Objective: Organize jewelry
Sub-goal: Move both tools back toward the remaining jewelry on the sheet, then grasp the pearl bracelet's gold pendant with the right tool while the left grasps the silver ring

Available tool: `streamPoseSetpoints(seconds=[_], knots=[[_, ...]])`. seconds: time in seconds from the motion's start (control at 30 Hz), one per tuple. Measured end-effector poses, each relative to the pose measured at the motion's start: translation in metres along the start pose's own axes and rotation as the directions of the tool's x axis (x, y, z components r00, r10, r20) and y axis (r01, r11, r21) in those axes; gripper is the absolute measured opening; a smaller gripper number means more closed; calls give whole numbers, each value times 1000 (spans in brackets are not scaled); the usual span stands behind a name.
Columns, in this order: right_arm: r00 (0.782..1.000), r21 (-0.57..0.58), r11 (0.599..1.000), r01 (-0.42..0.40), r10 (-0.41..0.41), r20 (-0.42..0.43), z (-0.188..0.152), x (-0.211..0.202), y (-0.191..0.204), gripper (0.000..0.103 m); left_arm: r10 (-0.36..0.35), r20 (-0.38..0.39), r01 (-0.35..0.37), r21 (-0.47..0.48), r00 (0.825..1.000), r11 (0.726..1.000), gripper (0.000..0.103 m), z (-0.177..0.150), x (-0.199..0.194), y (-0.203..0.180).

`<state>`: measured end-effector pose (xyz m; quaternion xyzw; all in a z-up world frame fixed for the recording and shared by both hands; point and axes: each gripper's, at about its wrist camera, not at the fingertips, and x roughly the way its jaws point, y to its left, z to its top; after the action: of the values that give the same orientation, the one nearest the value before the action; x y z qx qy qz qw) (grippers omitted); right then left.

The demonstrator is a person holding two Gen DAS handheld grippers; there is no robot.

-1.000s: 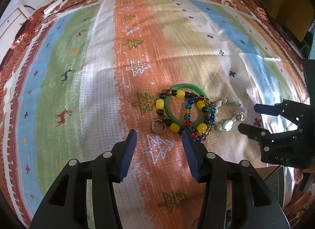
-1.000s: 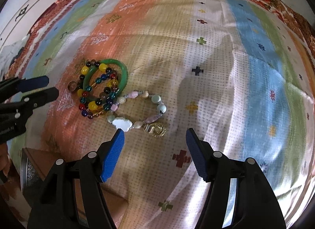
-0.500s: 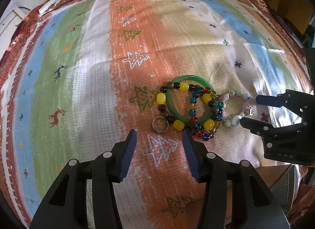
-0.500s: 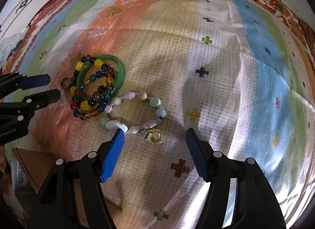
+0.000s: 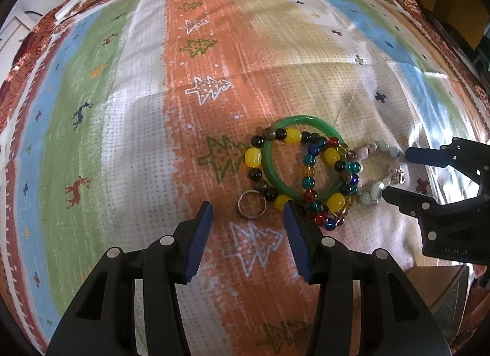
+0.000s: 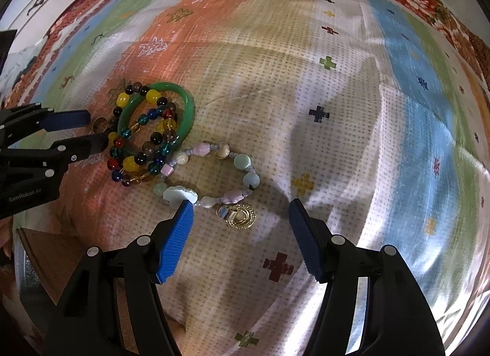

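Left gripper (image 5: 247,218): jaws spread wide, holding nothing, blue ribbed pads facing inward. A small silver ring (image 5: 250,204) lies on the cloth just ahead of the gap between the fingertips. In the right wrist view, white lettering on the black body of this gripper reads "GenRobot.AI".

Right gripper (image 6: 241,213): jaws spread wide, holding nothing. A gold pendant (image 6: 240,216) lies between its fingertips. The left fingertip sits just beside the white shell bead of the pastel stone bracelet (image 6: 214,172). In the left wrist view, the marking on this gripper's body is too small to read.

The green bangle (image 5: 303,158) lies flat, tangled with a yellow-and-dark bead bracelet (image 5: 254,157) and a multicoloured glass bead bracelet (image 5: 324,209); the pastel bracelet touches this cluster. All pieces rest on a striped tablecloth (image 5: 122,141) printed with trees, deer and crosses.
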<state>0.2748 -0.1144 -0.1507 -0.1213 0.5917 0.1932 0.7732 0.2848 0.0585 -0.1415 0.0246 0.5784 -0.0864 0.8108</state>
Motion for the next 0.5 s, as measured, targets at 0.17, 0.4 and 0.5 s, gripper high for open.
streamPoseSetpoints(seconds=[0.17, 0.4, 0.5], knots=[[1000, 0, 1000, 23, -23, 2, 0, 0, -2, 51, -3, -2, 3, 5, 1000, 1000, 49, 2, 2, 0], [999, -6, 999, 32, -32, 4, -1, -1, -2, 47, -9, -15, 9, 20, 1000, 1000, 45, 1, 3, 1], [999, -2, 999, 37, -37, 9, -1, -2, -4, 37, 1, -13, 0, 32, 1000, 999, 46, 0, 4, -1]])
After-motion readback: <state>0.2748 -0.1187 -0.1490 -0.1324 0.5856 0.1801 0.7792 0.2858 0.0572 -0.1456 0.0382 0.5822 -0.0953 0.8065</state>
